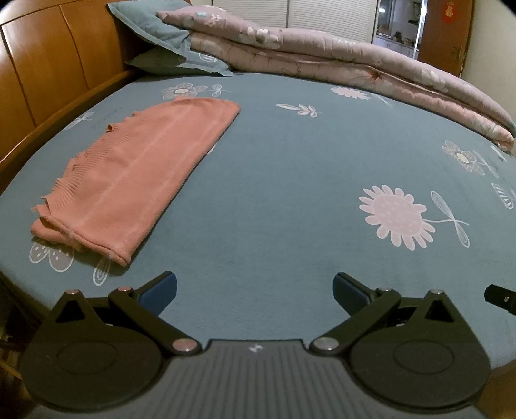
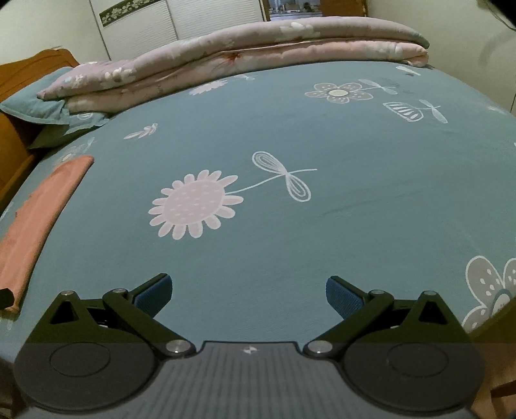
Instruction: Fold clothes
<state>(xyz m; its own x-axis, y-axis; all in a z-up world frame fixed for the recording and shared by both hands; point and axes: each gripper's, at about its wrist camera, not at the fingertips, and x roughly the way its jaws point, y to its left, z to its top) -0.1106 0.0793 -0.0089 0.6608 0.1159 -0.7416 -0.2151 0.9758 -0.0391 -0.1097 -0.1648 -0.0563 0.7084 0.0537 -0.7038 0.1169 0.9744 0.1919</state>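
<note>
The pink garment (image 1: 135, 170) lies folded flat on the bed (image 1: 290, 180) near the wooden headboard (image 1: 48, 64), seemingly set aside as finished, so the left hand-held gripper (image 1: 254, 290) and right hand-held gripper (image 2: 248, 291) hover spread and empty.

A wide bed covered by a teal-blue sheet printed with pale flowers (image 1: 290, 167) stretches ahead of the jaws. Far beyond them lies a folded mauve floral quilt (image 1: 338, 61), with teal pillows (image 1: 151, 25) and a curved orange-brown wooden headboard (image 1: 48, 58) to their left. White slatted wardrobe doors (image 2: 180, 25) stand behind, dimly lit.
</note>
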